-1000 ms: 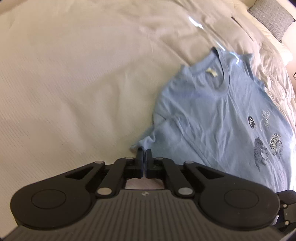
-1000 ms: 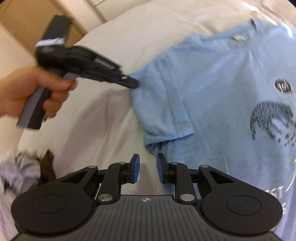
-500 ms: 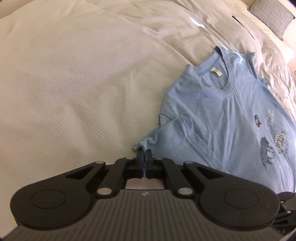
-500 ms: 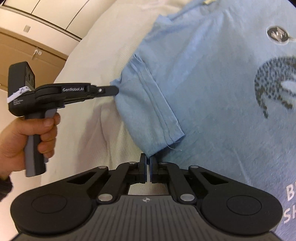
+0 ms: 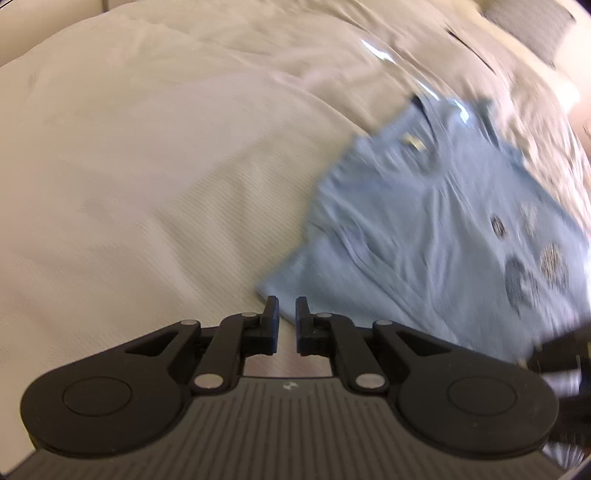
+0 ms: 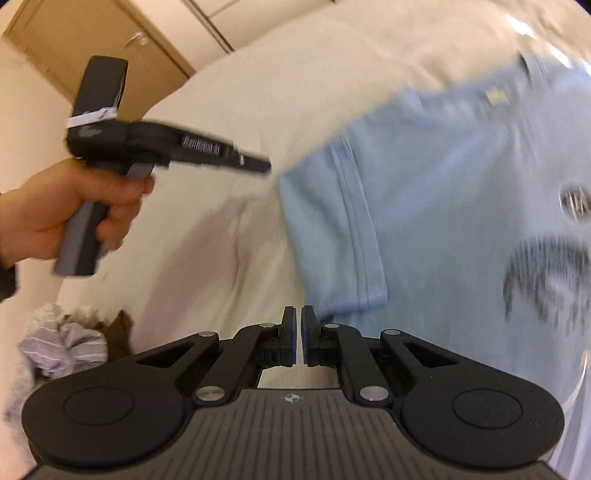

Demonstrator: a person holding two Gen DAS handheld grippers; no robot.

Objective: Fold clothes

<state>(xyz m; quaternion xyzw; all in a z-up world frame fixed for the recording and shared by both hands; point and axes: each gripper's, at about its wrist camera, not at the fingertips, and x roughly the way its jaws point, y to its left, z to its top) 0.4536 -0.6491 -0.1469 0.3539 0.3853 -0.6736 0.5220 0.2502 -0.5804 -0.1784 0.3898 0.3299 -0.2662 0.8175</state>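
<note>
A light blue T-shirt with a dark print lies face up on the bed, also filling the right of the right wrist view. Its near sleeve is spread flat. My left gripper is opening, with a small gap and nothing between the pads; the sleeve corner lies just past its fingertips. From the right wrist view, the left gripper hovers a little left of the sleeve. My right gripper is opening too, its blue pads a sliver apart and empty, just left of the sleeve hem.
The cream bed cover stretches away to the left. A grey pillow lies at the far corner. A heap of other clothes sits at the bed's near left, below the hand. A wooden door stands behind.
The left jaws, shut on the sleeve corner before, have parted and let it go. The right jaws closed at the sleeve hem, then parted slightly. Both grippers have lifted off the sleeve.
</note>
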